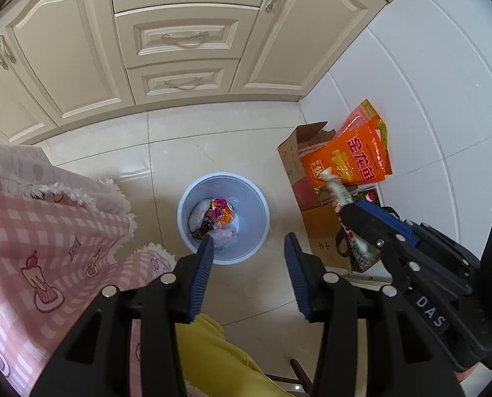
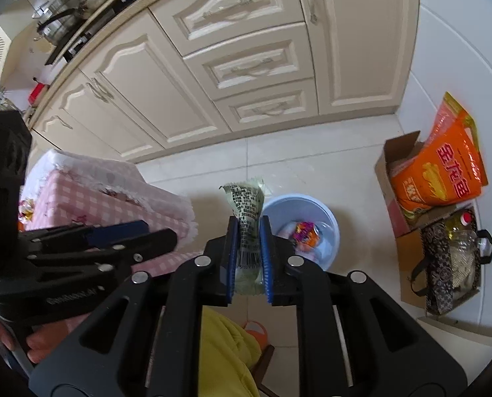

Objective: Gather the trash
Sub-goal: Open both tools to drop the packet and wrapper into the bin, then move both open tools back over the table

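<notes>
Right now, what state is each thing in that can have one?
left gripper: jaws open, nothing between them
right gripper: jaws closed on the wrapper
wrapper: crumpled, held short of the bin
bin: upright, uncovered, trash inside
cardboard box: flaps open
cabinet doors: shut
drawers: shut

Both wrist views above bin (image 1: 222,218)
</notes>
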`<state>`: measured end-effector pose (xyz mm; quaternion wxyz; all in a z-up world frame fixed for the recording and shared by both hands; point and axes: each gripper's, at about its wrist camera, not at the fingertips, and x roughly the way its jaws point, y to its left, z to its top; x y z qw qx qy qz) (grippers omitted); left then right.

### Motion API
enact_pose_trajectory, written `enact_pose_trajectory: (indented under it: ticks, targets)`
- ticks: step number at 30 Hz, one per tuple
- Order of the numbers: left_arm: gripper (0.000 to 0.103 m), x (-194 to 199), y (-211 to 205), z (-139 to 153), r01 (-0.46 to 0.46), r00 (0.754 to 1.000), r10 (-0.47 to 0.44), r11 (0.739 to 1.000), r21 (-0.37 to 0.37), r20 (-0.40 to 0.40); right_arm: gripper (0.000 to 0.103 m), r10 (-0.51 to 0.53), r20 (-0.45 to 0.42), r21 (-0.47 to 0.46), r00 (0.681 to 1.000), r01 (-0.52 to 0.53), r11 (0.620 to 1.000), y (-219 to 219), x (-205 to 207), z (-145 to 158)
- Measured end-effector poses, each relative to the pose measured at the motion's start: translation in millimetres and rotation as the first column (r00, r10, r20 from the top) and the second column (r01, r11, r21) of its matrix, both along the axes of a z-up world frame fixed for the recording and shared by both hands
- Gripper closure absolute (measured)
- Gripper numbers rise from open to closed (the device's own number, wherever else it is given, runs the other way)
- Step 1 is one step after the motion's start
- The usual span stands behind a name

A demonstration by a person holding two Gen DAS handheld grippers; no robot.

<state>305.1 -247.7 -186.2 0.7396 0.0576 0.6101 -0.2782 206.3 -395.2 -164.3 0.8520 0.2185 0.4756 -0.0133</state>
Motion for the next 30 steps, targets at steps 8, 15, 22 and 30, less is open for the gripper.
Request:
enact_pose_trajectory:
  ticks: [8, 15, 22, 30]
  targets:
    - [0.059, 0.9, 6.9, 1.5, -0.013, 1.000, 0.013, 1.000, 0.001, 0.001, 0.077, -0.010, -0.006, 0.010, 1.000, 0.010, 1.000, 0.6, 2.6, 1.9]
    - [0.059, -1.1, 8.1, 3.9, -0.013, 1.000, 0.013, 1.000, 0.004, 0.012, 0.077, -0.006, -0.013, 0.008, 1.000, 0.006, 1.000, 1.1, -2.8, 1.5]
    - [0.059, -7.8, 12.0, 11.9, -0.021, 0.999, 0.021, 1.000, 0.009, 0.035, 0.054, -0.017, -0.006, -0.009, 1.000, 0.017, 1.000, 1.0, -11.2, 7.9]
    - [0.059, -17.0, 25.6, 25.8, -0.047, 0.997, 0.047, 0.999, -0.006, 0.063, 0.045, -0.022, 0.039, -0.037, 0.999, 0.023, 0.999, 6.7, -26.5, 28.3]
